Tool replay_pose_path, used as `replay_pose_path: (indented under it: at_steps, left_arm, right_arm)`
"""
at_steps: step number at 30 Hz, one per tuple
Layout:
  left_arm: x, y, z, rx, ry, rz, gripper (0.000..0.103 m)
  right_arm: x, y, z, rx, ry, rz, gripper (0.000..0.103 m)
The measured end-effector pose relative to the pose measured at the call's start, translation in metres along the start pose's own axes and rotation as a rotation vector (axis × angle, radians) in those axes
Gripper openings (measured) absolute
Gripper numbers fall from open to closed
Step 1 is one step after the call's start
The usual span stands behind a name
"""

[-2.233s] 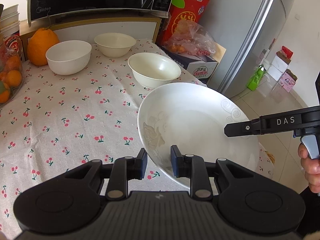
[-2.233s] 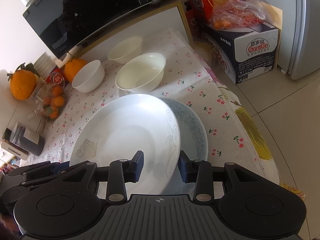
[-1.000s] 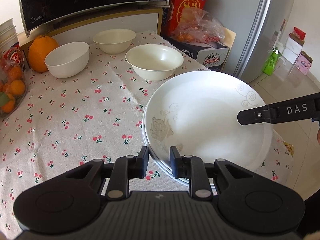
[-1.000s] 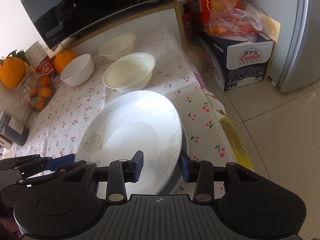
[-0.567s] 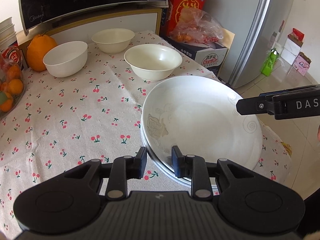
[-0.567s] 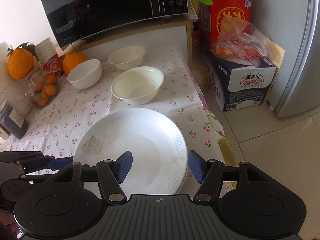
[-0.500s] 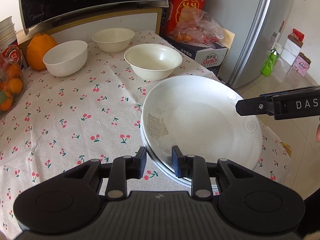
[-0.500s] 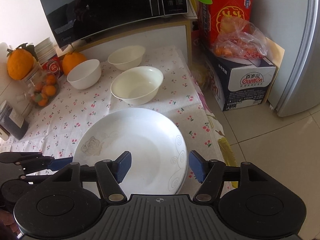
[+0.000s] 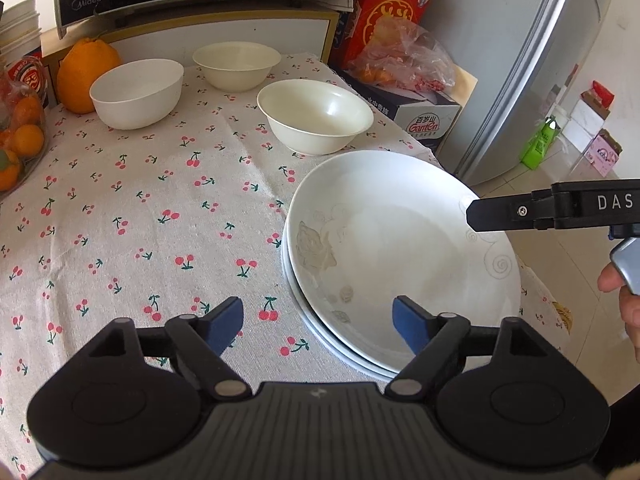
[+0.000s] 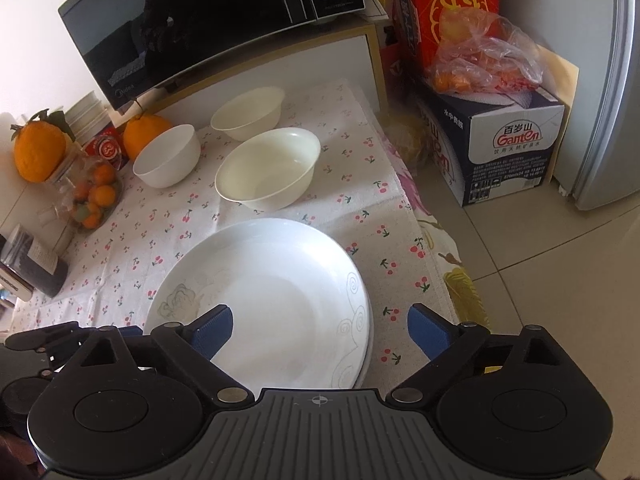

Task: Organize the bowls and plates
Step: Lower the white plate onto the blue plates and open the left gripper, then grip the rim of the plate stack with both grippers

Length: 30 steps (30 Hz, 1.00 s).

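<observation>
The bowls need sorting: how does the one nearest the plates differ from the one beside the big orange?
The nearest bowl is cream, wide and flared; the bowl by the orange is whiter, narrower and steeper-sided. The first stands close to the plate stack, the second far across the cloth. Both are empty and upright.

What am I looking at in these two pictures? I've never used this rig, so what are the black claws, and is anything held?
Each picture comes from a camera on a hand-held gripper, looking along its fingers. The left gripper and right gripper have just been opening; both stand open and hold nothing. Between them a white plate rests on another plate on the cherry-print tablecloth. Three empty bowls stand apart behind, near a microwave.
</observation>
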<state>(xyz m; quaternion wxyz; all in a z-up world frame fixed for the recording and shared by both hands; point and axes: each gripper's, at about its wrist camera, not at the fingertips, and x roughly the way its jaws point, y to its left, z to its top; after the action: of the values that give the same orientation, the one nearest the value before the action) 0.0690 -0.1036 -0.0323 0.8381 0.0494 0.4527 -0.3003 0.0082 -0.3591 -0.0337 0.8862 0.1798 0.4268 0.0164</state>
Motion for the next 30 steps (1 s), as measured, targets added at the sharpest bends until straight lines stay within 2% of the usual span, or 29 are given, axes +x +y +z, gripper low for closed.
replay_pose_path:
  at_steps: [2,5,9,13,16,18,21,23,25,26,28,30]
  left_arm:
    - [0.001,0.004,0.000,-0.037,-0.007,-0.015,0.093]
    - [0.004,0.011,0.000,-0.114,-0.005,-0.051,0.097]
    - [0.009,0.016,-0.004,-0.193,-0.005,-0.097,0.098]
    - [0.016,0.019,-0.009,-0.274,0.002,-0.165,0.097]
    - [0.018,0.020,-0.010,-0.300,-0.007,-0.197,0.093]
    - [0.019,0.020,-0.011,-0.314,-0.011,-0.213,0.083]
    - [0.021,0.020,-0.011,-0.346,-0.011,-0.241,0.073]
    - [0.021,0.020,-0.011,-0.357,-0.015,-0.231,0.072]
    - [0.021,0.020,-0.010,-0.361,-0.019,-0.219,0.068]
    - [0.021,0.020,-0.010,-0.364,-0.021,-0.213,0.065]
    - [0.019,0.022,-0.011,-0.371,-0.024,-0.198,0.059]
    - [0.017,0.023,-0.013,-0.371,-0.028,-0.176,0.049]
  right_arm:
    - [0.004,-0.007,0.002,0.031,0.011,0.030,0.096]
    - [0.007,-0.017,0.004,0.072,0.009,0.067,0.096]
    - [0.012,-0.026,0.006,0.084,-0.018,0.128,0.096]
    - [0.023,-0.042,0.006,0.149,-0.021,0.213,0.096]
    - [0.030,-0.052,0.004,0.216,-0.009,0.276,0.096]
    - [0.034,-0.057,0.000,0.262,-0.008,0.310,0.096]
    - [0.041,-0.064,-0.004,0.324,0.001,0.341,0.096]
    - [0.044,-0.066,-0.005,0.351,0.008,0.343,0.096]
    - [0.045,-0.068,-0.007,0.371,0.005,0.345,0.092]
    - [0.046,-0.069,-0.007,0.381,0.007,0.348,0.085]
    - [0.049,-0.070,-0.008,0.397,0.019,0.345,0.069]
    - [0.051,-0.069,-0.010,0.384,0.021,0.303,0.047]
